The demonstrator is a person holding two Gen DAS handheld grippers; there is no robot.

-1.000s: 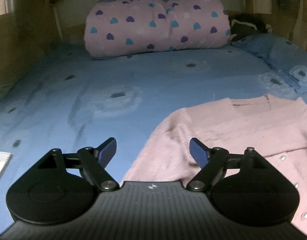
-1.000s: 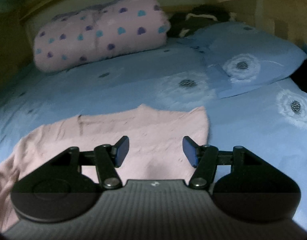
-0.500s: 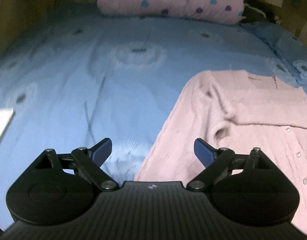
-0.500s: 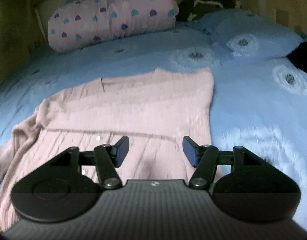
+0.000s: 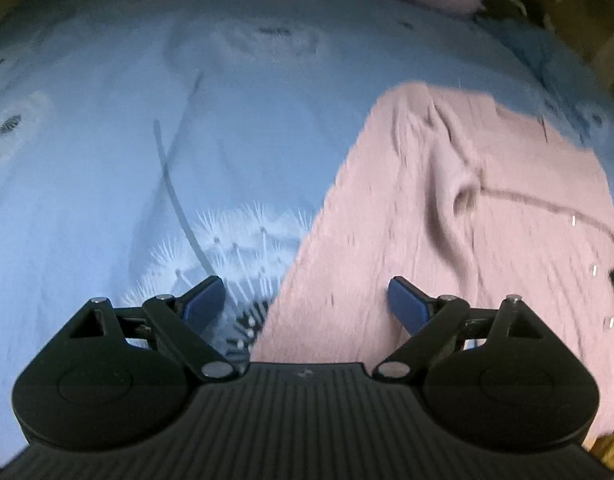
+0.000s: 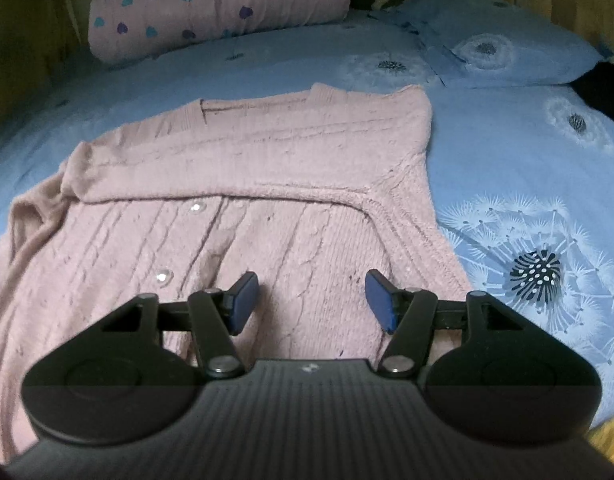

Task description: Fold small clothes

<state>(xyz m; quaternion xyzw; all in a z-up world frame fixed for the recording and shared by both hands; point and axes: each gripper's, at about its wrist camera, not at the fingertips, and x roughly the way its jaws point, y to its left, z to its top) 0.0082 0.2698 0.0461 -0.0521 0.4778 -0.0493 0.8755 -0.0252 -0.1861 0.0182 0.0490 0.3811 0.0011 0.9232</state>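
A pink knitted cardigan with small shiny buttons lies on the blue bed, its far part folded over toward me. It also shows in the left wrist view, at the right. My left gripper is open and empty, low over the cardigan's left edge, one finger over the sheet and one over the knit. My right gripper is open and empty above the cardigan's right front part.
The blue sheet with dandelion print covers the bed. A rolled pink quilt with hearts lies at the far end. A blue pillow lies at the far right, with dark items behind and beside it.
Both grippers have pulled back toward the near side and tilted down. More of the cardigan's near part with its buttons shows. Both stay open.
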